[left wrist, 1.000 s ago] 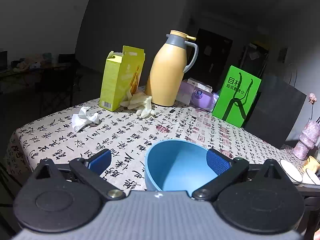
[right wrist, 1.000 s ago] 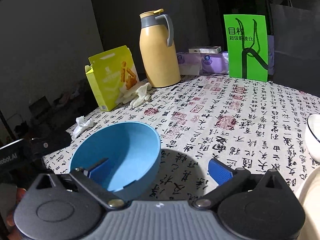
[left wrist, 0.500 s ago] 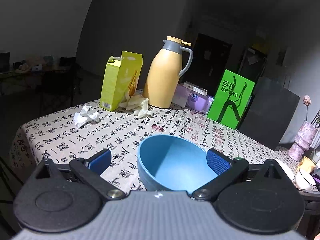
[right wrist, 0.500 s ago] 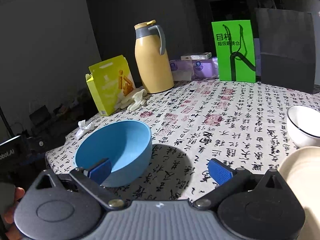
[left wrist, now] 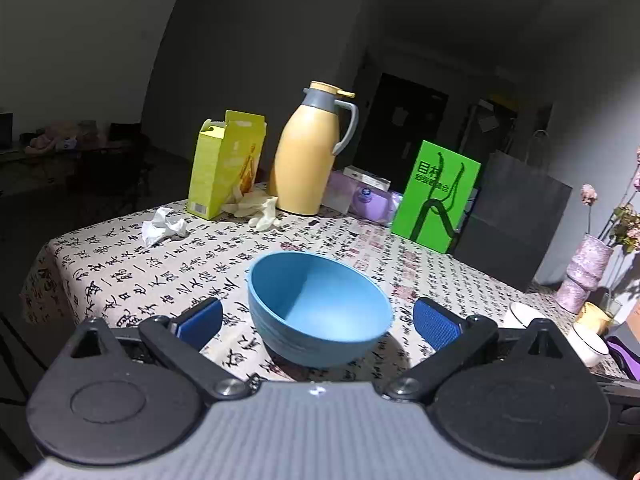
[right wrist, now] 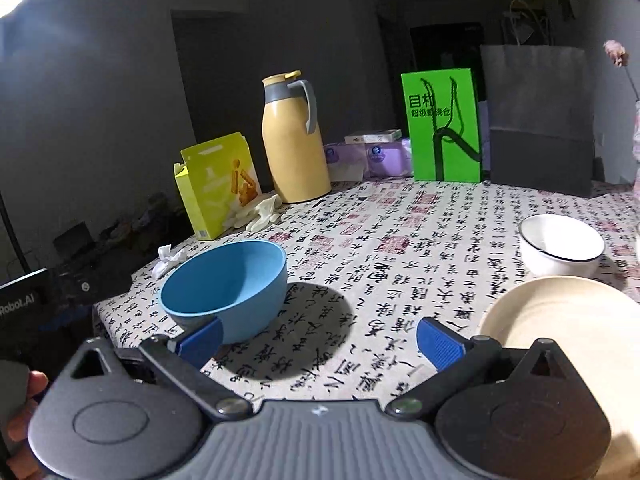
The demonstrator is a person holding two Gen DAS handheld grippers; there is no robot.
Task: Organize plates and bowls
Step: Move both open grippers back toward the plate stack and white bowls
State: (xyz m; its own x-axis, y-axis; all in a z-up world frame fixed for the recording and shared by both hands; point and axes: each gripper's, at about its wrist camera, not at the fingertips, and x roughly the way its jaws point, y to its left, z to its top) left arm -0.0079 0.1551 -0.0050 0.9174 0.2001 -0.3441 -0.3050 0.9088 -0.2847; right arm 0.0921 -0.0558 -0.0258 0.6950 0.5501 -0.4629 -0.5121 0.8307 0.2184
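Both cameras have drawn back from the blue bowl (left wrist: 318,306) over the last second, so that it now stands whole and free on the calligraphy-print tablecloth (left wrist: 120,276), where before its rim lay between the left gripper's pads and the right gripper's left pad sat inside it; the bowl rests upright toward the near left part of the table, with nothing touching it; the left gripper (left wrist: 318,322) hangs behind it with its jaws spread wide and empty, the bowl centred in the gap but beyond the tips; the right gripper (right wrist: 318,340) is likewise wide and holds nothing, its left pad just in front of the bowl's near wall. Judging from this, the main risk is a clumsy re-approach: a pad catching the rim from one side could tip or skate the light bowl across the cloth toward the near edge; two grippers closing on the same bowl could also knock together. Only the right wrist view shows the cream plate (right wrist: 560,320) close at the near right and the white bowl (right wrist: 560,246) beyond it, both well apart from the blue one, plus a person's fingers (right wrist: 24,404) at the left edge; the left view alone shows a pale vase (left wrist: 584,268) and smaller white dishes (left wrist: 588,340) at the far right; both show the yellow thermos (left wrist: 306,152), yellow box (left wrist: 224,164) and green bag (left wrist: 436,196) at the far side.
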